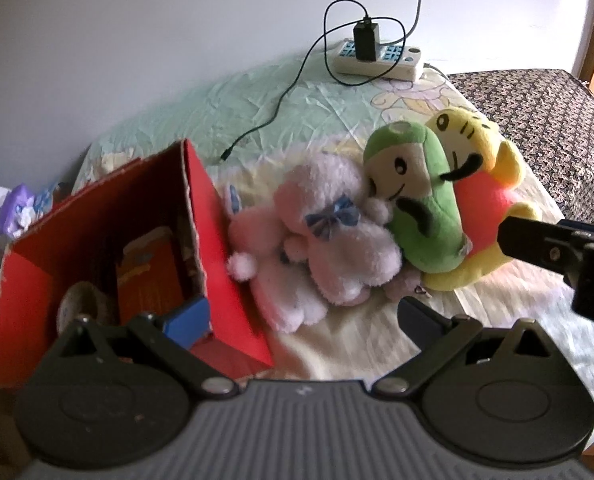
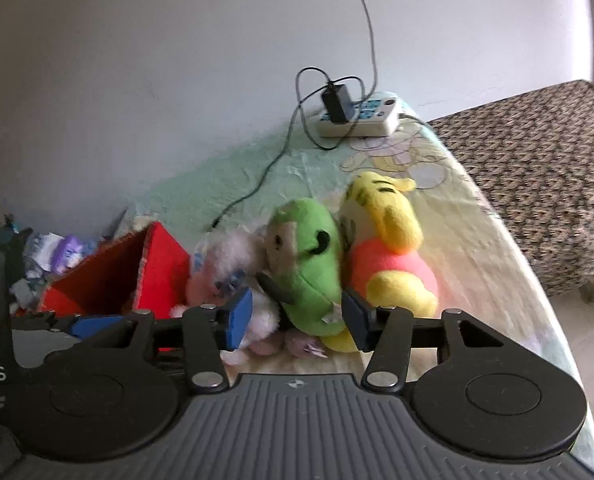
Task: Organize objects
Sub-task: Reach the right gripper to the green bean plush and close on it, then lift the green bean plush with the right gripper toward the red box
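Three plush toys lie together on the bed: a pale pink dog with a blue bow (image 1: 329, 236), a green toy with a face (image 1: 417, 200) and a yellow bear in a pink shirt (image 1: 481, 184). A red cardboard box (image 1: 109, 248) stands open to their left and holds a book and a round object. My left gripper (image 1: 301, 316) is open just in front of the pink dog, its left finger at the box's corner. My right gripper (image 2: 297, 316) is open, with its fingers on either side of the green toy's (image 2: 305, 264) lower end. The yellow bear (image 2: 389, 256) and pink dog (image 2: 233, 268) flank it.
A white power strip (image 1: 377, 58) with a black charger and trailing cable lies at the far side of the bed (image 1: 257, 104) by the wall. A patterned brown surface (image 1: 553, 120) is on the right. Crumpled wrappers (image 1: 13, 208) lie left of the box.
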Demonstrator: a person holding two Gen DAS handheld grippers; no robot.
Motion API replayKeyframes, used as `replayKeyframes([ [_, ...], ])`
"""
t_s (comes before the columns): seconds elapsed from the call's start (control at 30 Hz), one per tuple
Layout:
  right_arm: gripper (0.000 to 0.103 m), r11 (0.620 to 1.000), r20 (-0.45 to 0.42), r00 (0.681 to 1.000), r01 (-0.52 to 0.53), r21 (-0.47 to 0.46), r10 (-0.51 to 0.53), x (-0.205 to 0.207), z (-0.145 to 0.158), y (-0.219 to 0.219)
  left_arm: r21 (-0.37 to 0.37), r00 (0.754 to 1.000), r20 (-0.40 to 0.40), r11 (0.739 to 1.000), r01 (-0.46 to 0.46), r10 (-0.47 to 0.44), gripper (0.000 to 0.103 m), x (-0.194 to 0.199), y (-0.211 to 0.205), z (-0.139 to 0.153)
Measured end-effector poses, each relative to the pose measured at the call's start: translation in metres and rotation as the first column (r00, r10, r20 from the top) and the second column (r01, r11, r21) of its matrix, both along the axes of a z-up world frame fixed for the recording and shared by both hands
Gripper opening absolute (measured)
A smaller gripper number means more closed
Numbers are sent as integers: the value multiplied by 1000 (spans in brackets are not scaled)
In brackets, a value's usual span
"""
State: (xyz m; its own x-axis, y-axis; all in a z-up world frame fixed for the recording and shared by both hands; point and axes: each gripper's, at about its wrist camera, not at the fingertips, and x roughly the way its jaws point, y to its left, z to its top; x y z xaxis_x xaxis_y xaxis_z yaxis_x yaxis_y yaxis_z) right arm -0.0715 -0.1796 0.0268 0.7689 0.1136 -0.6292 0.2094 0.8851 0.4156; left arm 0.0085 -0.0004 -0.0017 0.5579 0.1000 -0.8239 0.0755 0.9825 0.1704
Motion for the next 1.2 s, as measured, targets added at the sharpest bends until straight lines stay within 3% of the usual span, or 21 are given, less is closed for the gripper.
replayKeyframes([
  [0.2,50,999,31,999,-20,35,19,23,22,-17,-43,998,42,998,44,-42,99,20,13,28],
  [0.37,48,999,32,999,-19,31,18,32,22,-23,-115,993,116,992,42,-29,100,32,29,51],
  [0.53,46,995,-5,999,-31,94,31,43,0,-30,-255,995,86,965,64,-43,102,33,37,36],
  [0.7,46,986,-47,998,-25,164,33,53,-23,-37,-337,995,38,936,102,-95,102,34,31,17],
  [0.83,47,977,-59,998,-11,214,24,61,-35,-44,-343,984,107,923,173,-144,102,32,20,19],
  [1.07,49,963,-57,996,-46,264,64,81,-49,-48,-353,958,143,891,284,-249,97,47,-4,12],
  [1.2,57,962,-62,996,-50,267,69,88,-56,-48,-361,945,153,873,327,-291,96,59,-7,8],
])
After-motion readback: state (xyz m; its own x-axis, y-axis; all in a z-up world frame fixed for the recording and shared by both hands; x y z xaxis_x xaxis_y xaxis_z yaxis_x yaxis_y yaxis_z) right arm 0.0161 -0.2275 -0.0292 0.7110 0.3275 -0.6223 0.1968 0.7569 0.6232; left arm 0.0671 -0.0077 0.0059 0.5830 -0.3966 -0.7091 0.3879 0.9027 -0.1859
